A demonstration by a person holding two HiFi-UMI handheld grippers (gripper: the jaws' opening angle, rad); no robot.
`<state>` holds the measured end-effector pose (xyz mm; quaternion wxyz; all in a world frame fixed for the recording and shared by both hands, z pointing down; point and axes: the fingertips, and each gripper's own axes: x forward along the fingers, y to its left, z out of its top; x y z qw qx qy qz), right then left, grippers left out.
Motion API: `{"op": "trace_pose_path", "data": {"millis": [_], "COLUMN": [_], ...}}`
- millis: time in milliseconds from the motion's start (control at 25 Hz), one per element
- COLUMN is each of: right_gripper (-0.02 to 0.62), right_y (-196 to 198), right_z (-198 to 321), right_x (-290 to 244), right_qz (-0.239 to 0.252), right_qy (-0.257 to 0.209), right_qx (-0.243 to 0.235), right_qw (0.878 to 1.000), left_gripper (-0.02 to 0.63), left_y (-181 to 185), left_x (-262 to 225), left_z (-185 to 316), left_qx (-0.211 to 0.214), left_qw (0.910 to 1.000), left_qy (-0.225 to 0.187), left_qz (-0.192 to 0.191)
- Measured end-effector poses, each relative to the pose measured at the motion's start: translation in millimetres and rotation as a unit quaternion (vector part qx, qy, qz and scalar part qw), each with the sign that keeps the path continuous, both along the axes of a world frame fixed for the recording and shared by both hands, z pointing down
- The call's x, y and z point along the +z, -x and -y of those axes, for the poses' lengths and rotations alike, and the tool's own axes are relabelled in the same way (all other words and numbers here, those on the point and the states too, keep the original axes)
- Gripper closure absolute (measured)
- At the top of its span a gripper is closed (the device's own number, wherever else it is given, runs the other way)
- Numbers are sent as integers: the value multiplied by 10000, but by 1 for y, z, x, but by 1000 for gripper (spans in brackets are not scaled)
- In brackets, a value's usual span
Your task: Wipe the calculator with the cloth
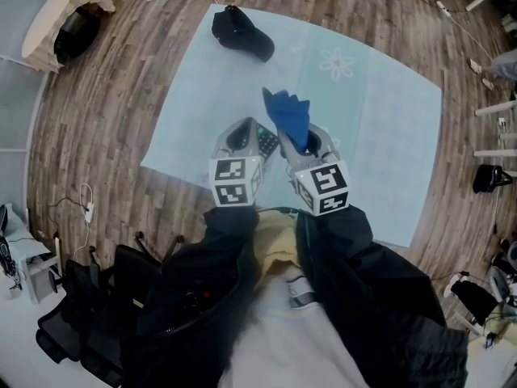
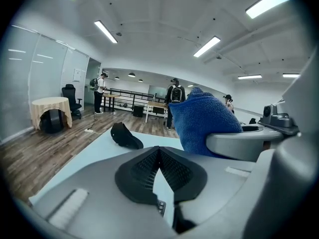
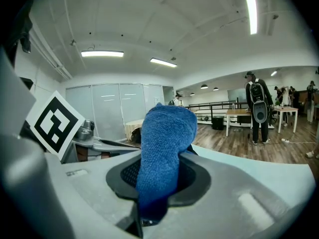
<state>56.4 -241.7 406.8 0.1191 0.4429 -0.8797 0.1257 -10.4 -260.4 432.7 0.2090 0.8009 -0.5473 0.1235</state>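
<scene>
While standing over a pale blue sheet point(image 1: 380, 136), holds both grippers up side by side, raised clear of it. Grips the calculator point(image 1: 267, 143) in the left gripper point(image 1: 257, 136), jaws drawn in against it, a few keys showing low in the narrow gap. Pinches the blue cloth point(image 1: 289, 115) in the right gripper point(image 1: 311, 140), jaws closed on its lower part, upper part standing past the tips. Holds cloth just beside calculator; touching or not, cannot tell. Farther off on the sheet, well apart, a black cap point(image 1: 241, 32).
</scene>
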Motion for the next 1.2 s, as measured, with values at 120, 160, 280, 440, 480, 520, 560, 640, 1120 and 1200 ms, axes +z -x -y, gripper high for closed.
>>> {"op": "trace_pose_path", "data": {"millis": [120,160,280,440,480,520,560,640,1120,1200], "right_gripper": [505,505,505,505,505,505,505,505,506,506], "right_y": [1,1,2,3,3,2,2,2,3,4], "right_z": [-1,-1,-2,-3,-3,-3,-3,-2,-2,-2], "right_x": [1,1,1,0,0,0,1,1,6,5], "right_qz": [-4,-1,24,43,45,43,42,41,14,1], "right_qy": [-9,-13,-21,-28,-24,-19,-13,-7,9,4], "right_qx": [0,-2,-6,-11,-11,-12,-12,-7,-17,-27], "right_qw": [10000,10000,10000,10000,10000,10000,10000,10000,10000,10000], "left_gripper": [607,607,607,607,607,607,607,607,607,607], "left_y": [2,2,3,3,3,3,2,1,1,1], "left_x": [0,0,0,0,0,0,0,0,4,4], "left_z": [-1,-2,-3,-5,-5,-6,-6,-5,-5,-6], "left_qx": [-12,-24,-45,-43,-45,-47,-48,-35,-19,-10], "left_qw": [10000,10000,10000,9999,9999,9999,9999,10000,9999,9999], "left_qy": [-3,-7,-23,-19,-16,-13,-9,-12,43,58], "left_qz": [19,30,65,100,103,100,94,83,96,89]}}
